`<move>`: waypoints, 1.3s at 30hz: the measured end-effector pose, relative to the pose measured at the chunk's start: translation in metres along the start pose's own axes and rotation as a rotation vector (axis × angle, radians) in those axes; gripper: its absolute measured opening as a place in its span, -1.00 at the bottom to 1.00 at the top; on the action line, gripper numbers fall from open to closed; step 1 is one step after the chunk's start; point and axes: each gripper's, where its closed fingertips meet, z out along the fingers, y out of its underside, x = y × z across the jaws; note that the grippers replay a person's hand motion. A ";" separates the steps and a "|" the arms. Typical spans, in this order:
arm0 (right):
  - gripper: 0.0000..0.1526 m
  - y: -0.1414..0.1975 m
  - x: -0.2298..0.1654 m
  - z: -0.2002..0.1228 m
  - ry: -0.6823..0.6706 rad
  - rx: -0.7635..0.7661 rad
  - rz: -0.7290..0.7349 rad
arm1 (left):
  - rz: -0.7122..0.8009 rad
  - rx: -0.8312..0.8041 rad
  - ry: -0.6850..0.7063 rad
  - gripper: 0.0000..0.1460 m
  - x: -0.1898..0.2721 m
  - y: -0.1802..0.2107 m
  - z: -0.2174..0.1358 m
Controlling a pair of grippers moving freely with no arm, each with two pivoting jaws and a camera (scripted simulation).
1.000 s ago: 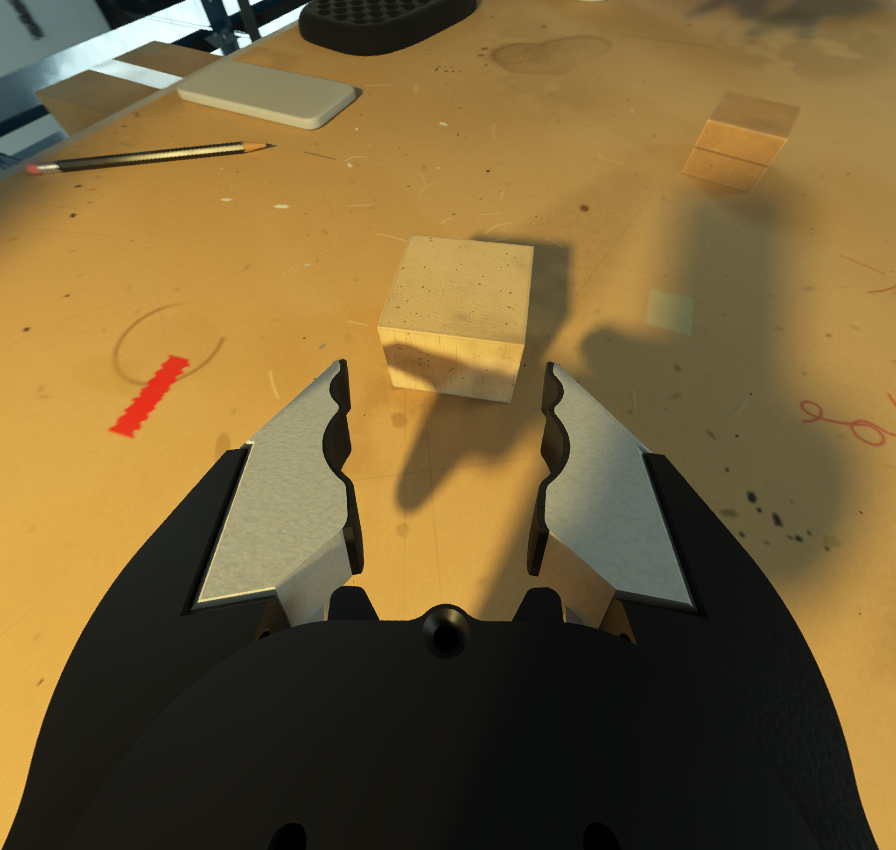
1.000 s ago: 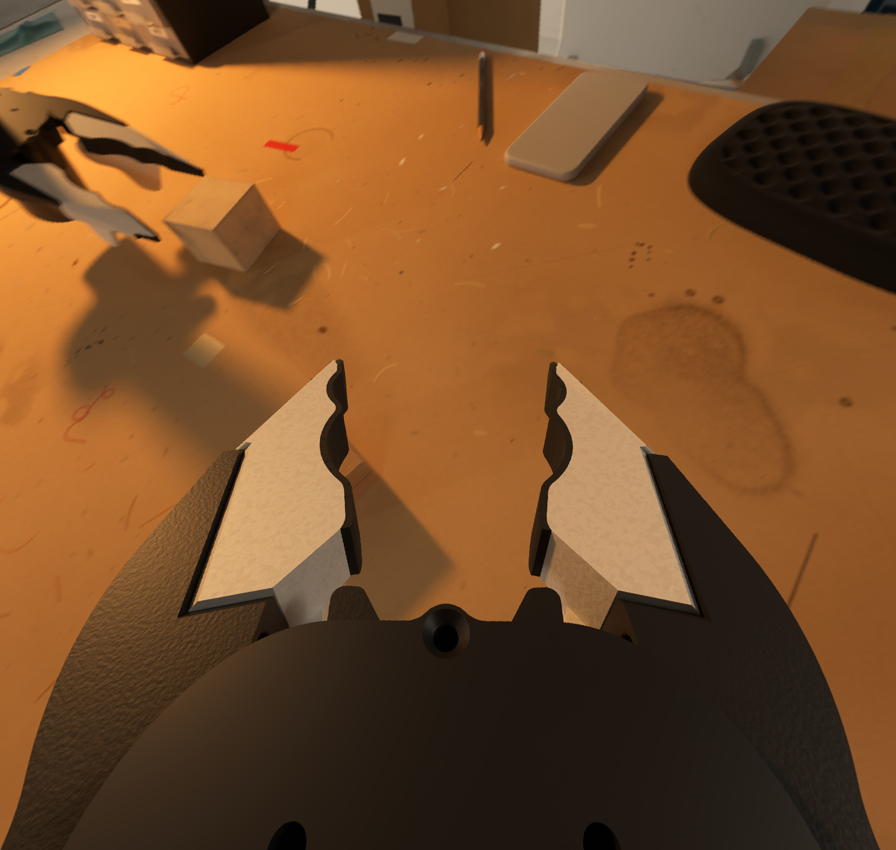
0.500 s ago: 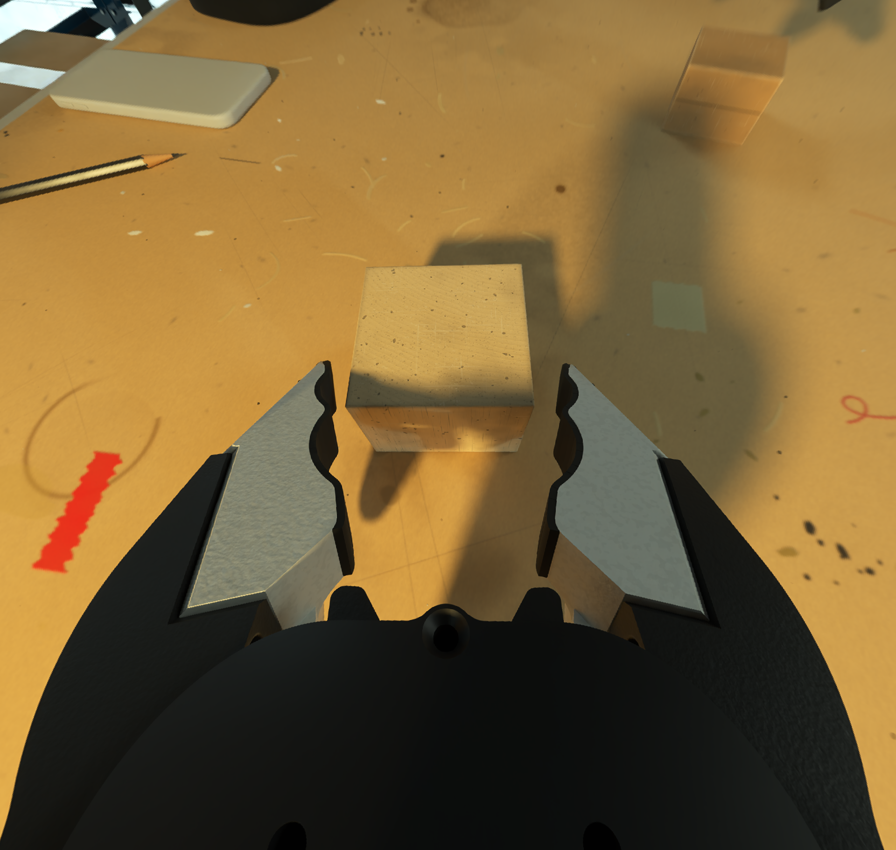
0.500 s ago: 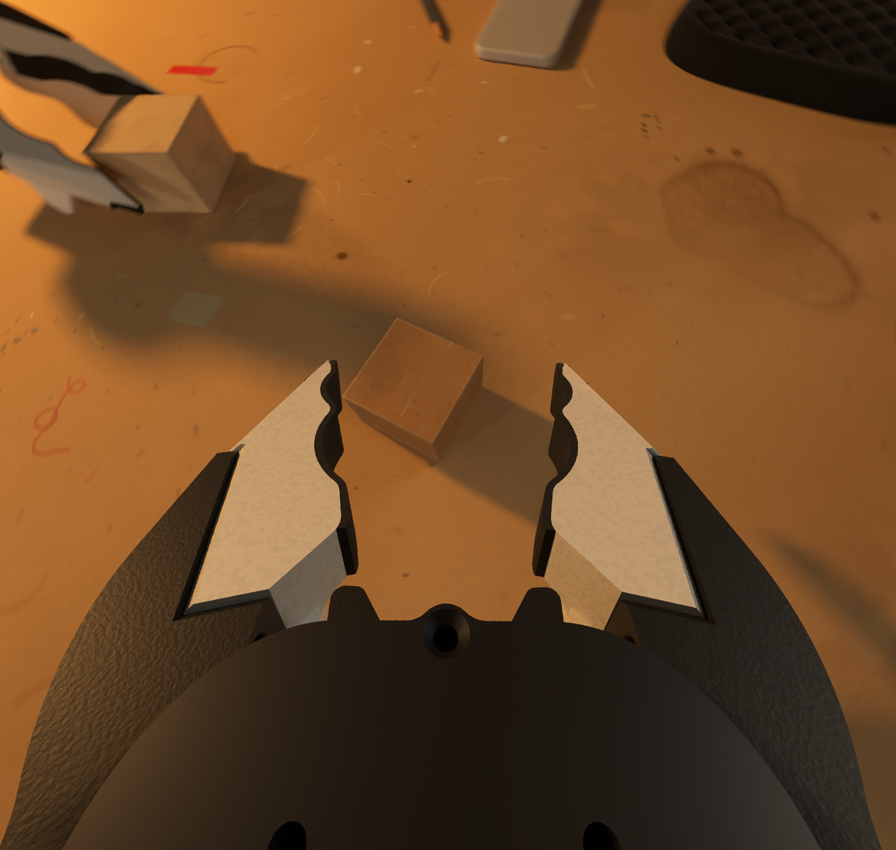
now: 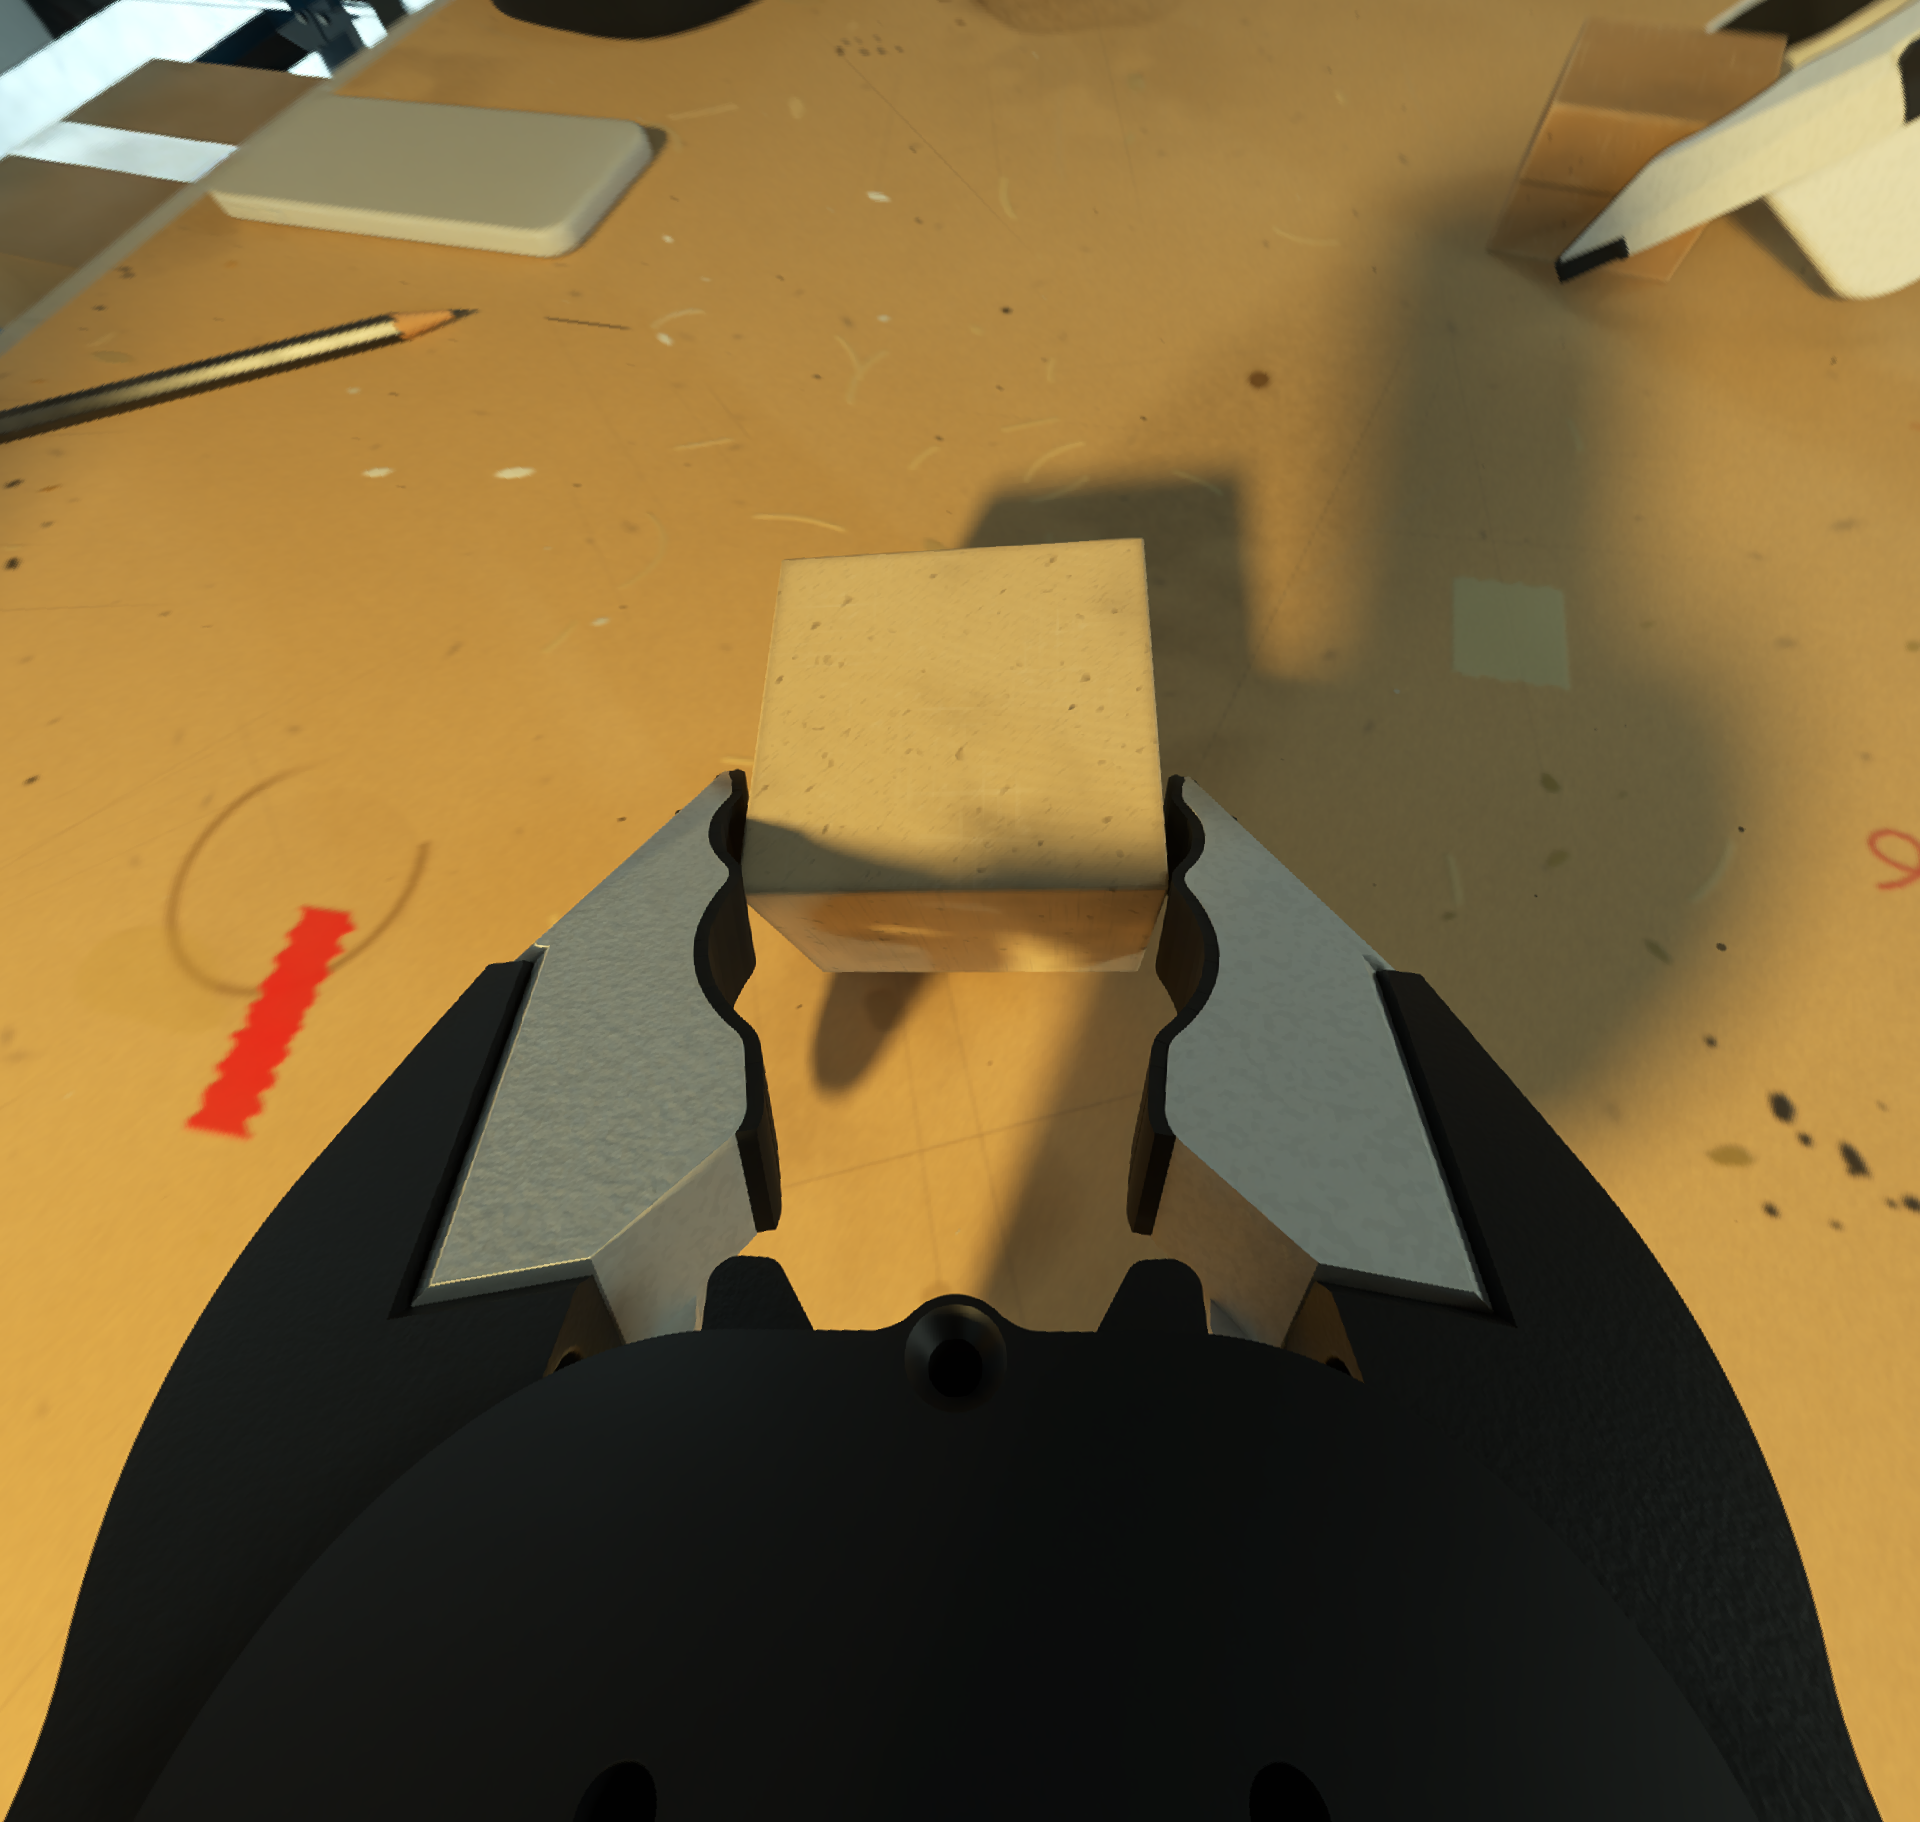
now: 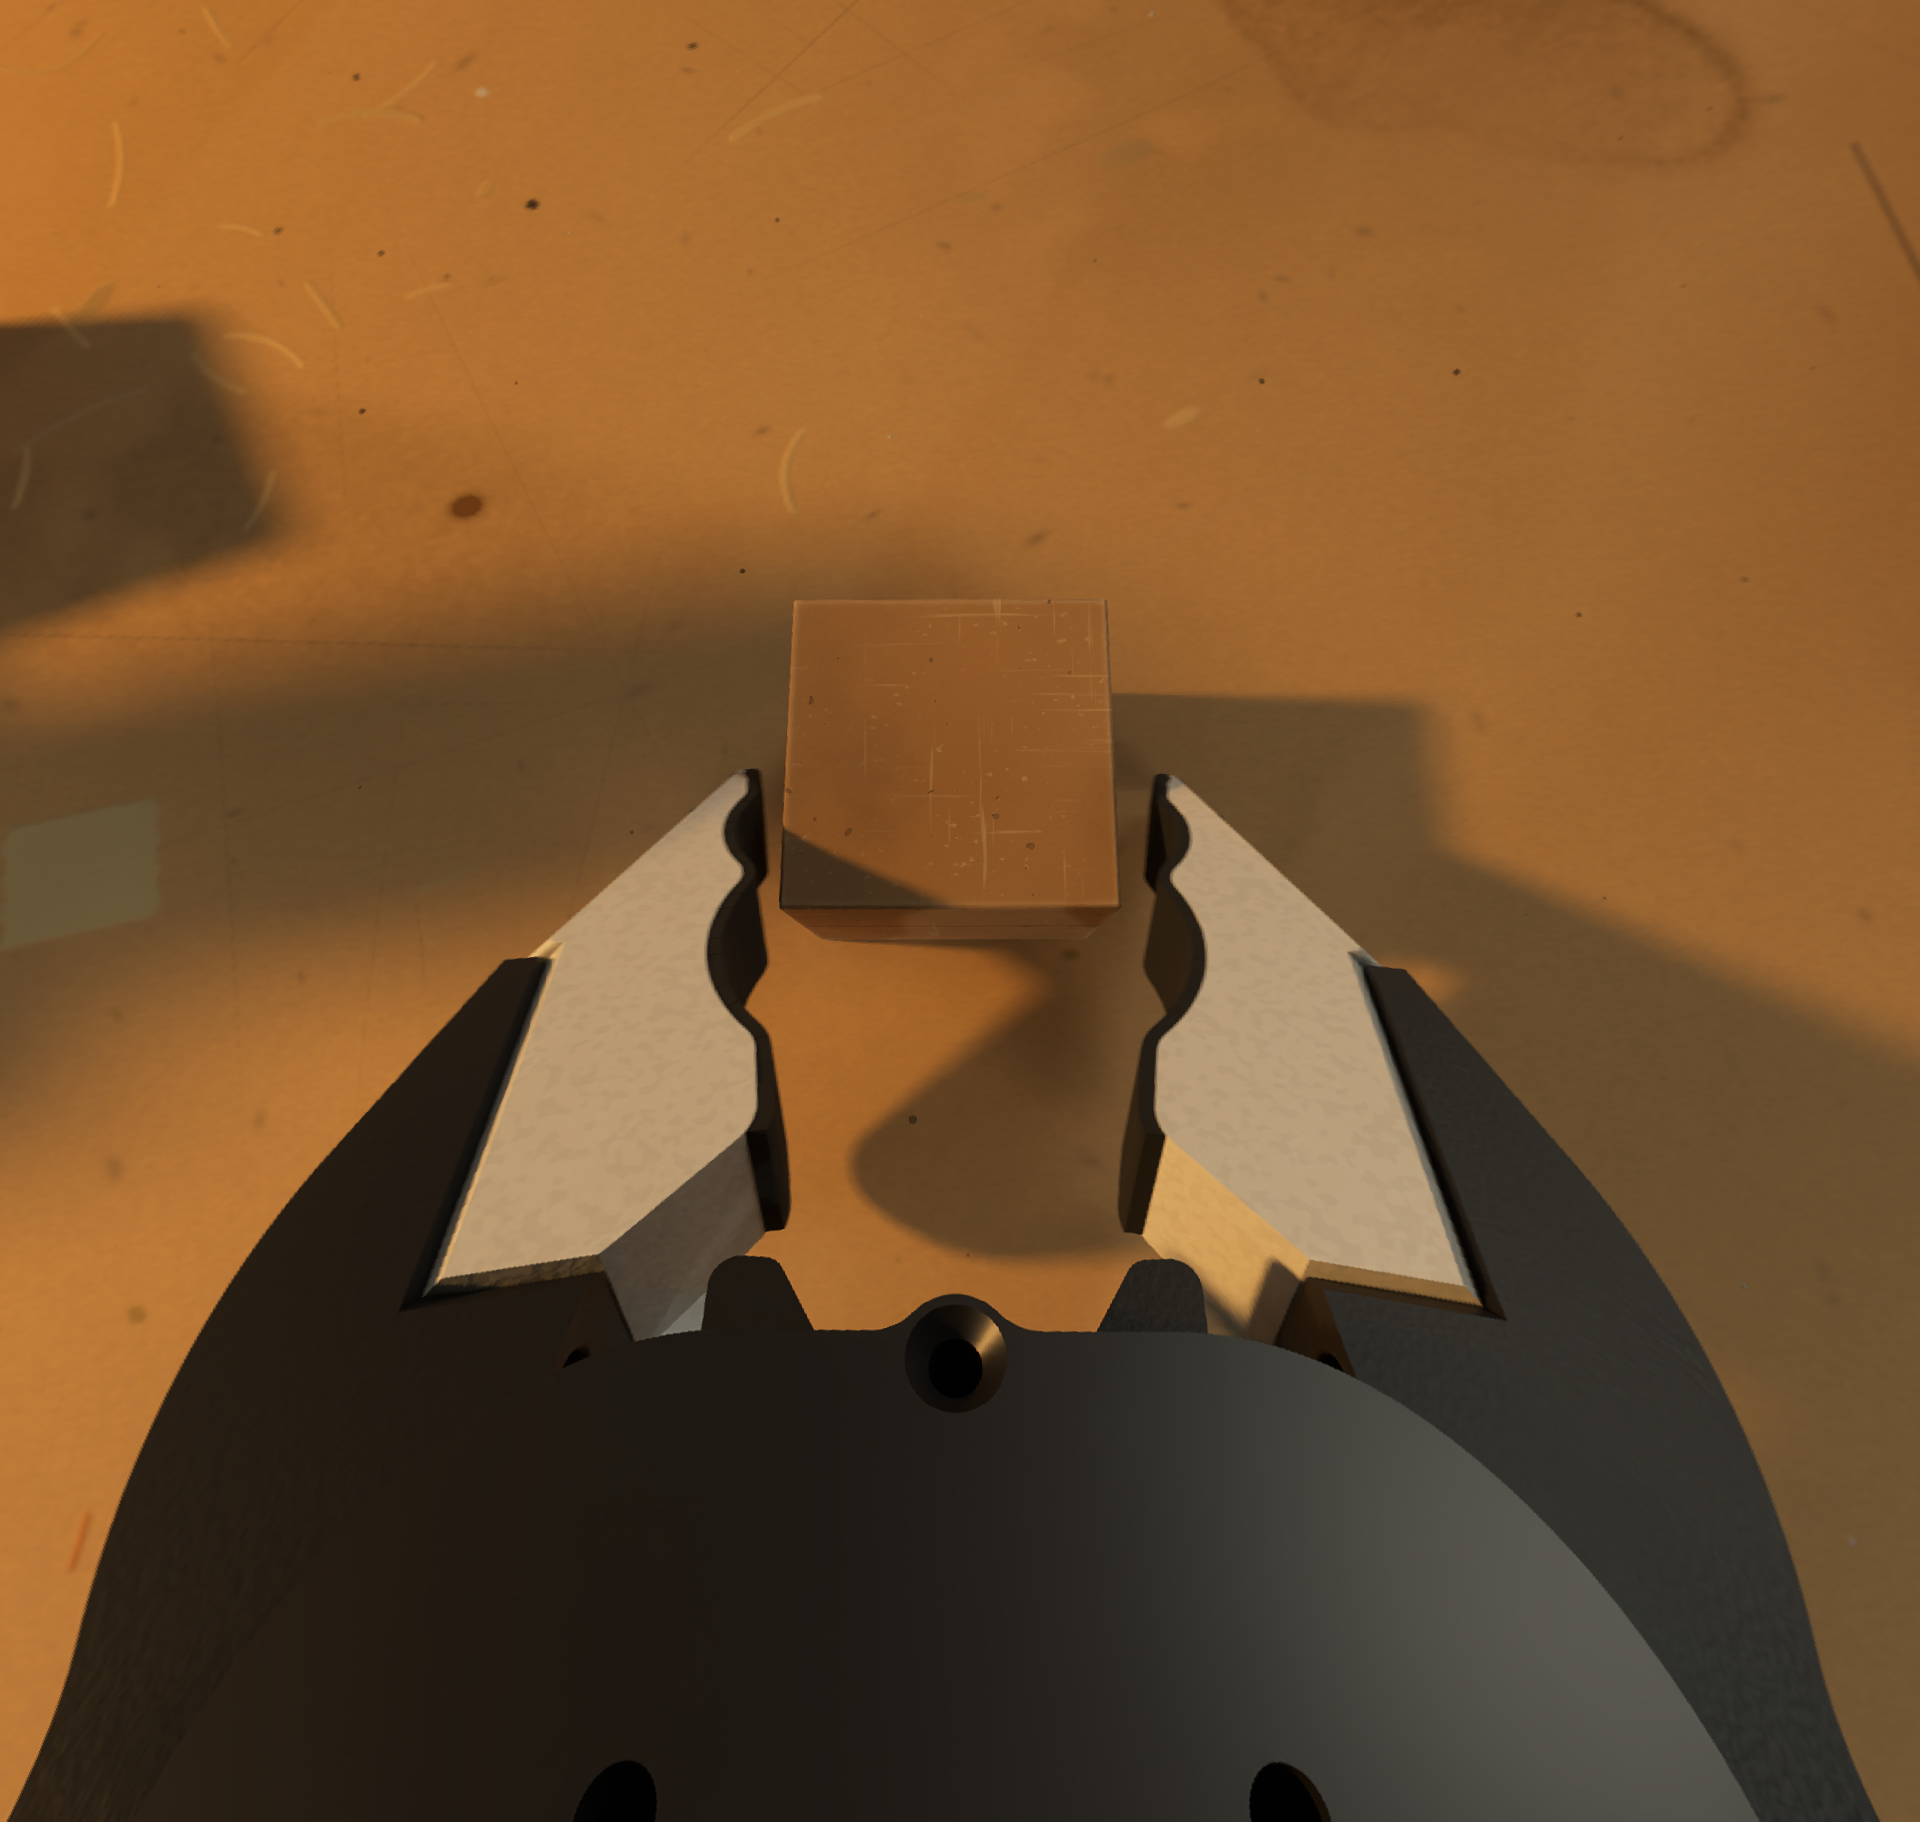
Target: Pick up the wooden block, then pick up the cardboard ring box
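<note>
Roughly halfway, judging by the left wrist view: left claw (image 5: 954, 842) has both fingertips pressed on the side faces of the wooden block (image 5: 956, 723), gripping it near its front edge; whether it is off the bench (image 5: 727, 401) yet, I cannot tell. Block is a pale, speckled cube with a lit top. Far right, the cardboard ring box (image 5: 1631, 125) sits with the right claw's pale fingers beside it. Right wrist view: right claw (image 6: 951, 842) is spread, its tips flanking the ring box (image 6: 948, 749) with small gaps each side, not touching. Box is brown, scuffed, squarish, resting flat on the bench (image 6: 935, 266), partly shadowed. Left to do: close and lift.
</note>
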 end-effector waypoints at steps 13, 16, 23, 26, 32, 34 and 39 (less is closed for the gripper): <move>-0.22 -0.102 -0.074 -0.056 -0.679 0.297 -0.278 | -0.087 0.075 -0.262 0.08 -0.051 -0.051 -0.104; -0.22 -0.116 -0.125 -0.072 -0.953 0.273 -0.514 | -0.113 0.102 -0.296 0.08 -0.049 -0.066 -0.129; -0.22 -0.109 -0.177 -0.046 -1.139 0.077 -0.847 | -0.028 0.154 -0.369 0.08 -0.029 -0.101 -0.170; -0.22 -0.098 -0.188 -0.033 -1.134 0.086 -0.935 | 0.014 0.133 -0.400 0.08 -0.025 -0.105 -0.172; -0.22 -0.085 -0.191 -0.015 -1.074 -0.009 -0.994 | 0.019 0.104 -0.358 0.08 -0.019 -0.104 -0.154; -0.22 -0.082 -0.190 -0.011 -1.060 -0.026 -1.002 | 0.031 0.074 -0.362 0.08 -0.019 -0.100 -0.149; -0.22 -0.076 -0.184 -0.004 -1.060 -0.063 -0.995 | 0.053 0.052 -0.359 0.08 -0.015 -0.098 -0.144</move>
